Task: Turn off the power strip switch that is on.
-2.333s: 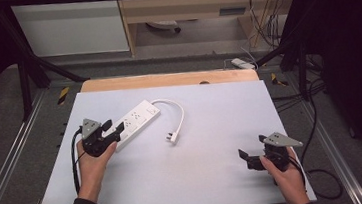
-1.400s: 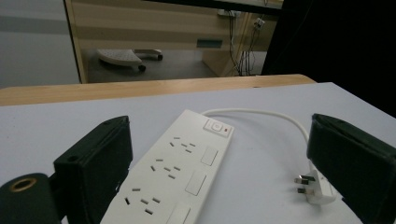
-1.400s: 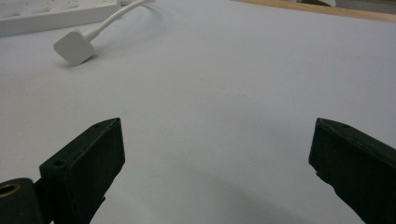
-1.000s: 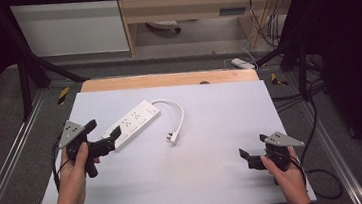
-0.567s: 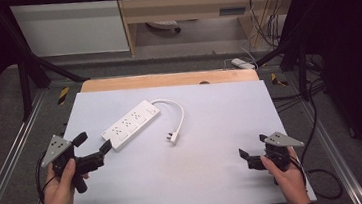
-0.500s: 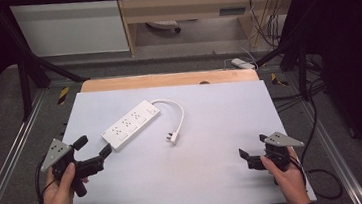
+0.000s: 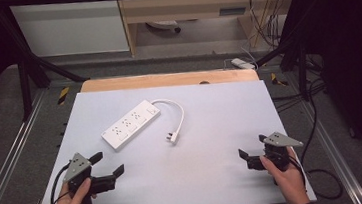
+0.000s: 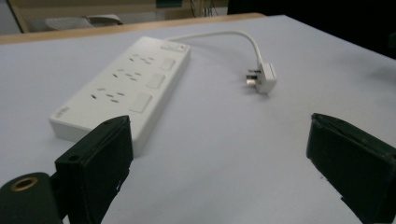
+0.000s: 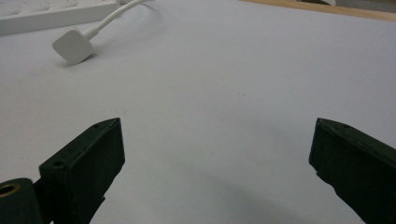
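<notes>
We see a white power strip (image 7: 131, 124) lying flat at 11 o'clock of the table (image 7: 220, 113) centre, its plug (image 7: 173, 137) just beside it at 4 o'clock. Left gripper (image 7: 106, 165) at 7 o'clock, jaws spread wide, empty. Right gripper (image 7: 253, 147) at 4 o'clock, jaws likewise apart, holding nothing.

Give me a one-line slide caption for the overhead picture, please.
Two hand-held grippers, left and right, jaws open, rest near a white power strip and its plug on the table.

Power strip (image 7: 131, 124) on table (image 7: 226, 178), plug (image 7: 174, 137) beside.
</notes>
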### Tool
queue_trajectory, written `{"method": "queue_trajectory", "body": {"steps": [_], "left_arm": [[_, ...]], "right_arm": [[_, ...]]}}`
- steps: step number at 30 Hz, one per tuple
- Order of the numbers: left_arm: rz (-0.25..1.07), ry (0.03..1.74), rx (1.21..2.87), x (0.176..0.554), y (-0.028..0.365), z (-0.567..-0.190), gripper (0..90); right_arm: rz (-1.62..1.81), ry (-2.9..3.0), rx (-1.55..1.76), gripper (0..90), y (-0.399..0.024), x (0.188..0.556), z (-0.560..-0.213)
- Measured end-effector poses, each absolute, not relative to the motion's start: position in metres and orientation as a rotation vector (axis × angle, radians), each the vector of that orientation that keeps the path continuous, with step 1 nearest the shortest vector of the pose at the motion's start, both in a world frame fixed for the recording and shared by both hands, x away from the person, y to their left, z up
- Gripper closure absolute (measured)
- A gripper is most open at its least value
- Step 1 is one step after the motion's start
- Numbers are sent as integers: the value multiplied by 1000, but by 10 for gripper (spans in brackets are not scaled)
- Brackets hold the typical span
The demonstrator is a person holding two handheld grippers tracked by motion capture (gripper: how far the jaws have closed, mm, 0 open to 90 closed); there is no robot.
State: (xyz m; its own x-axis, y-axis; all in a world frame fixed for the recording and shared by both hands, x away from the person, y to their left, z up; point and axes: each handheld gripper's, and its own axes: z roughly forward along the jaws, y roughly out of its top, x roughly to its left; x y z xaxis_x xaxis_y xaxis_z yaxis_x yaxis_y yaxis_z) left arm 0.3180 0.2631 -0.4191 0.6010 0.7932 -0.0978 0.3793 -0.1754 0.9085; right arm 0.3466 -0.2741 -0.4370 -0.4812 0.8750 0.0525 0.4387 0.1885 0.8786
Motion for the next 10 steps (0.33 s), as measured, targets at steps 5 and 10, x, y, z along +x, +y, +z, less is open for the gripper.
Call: {"method": "queue_trajectory", "body": {"steps": [5,10], "left_arm": [[454,896,1902,318,247,-431,77],[432,873,1939,317,241,-435,78]], "right_arm": [[1232,2009,1225,37,-274,347,-438],[1205,2050,1241,29,-271,349,-443]]}}
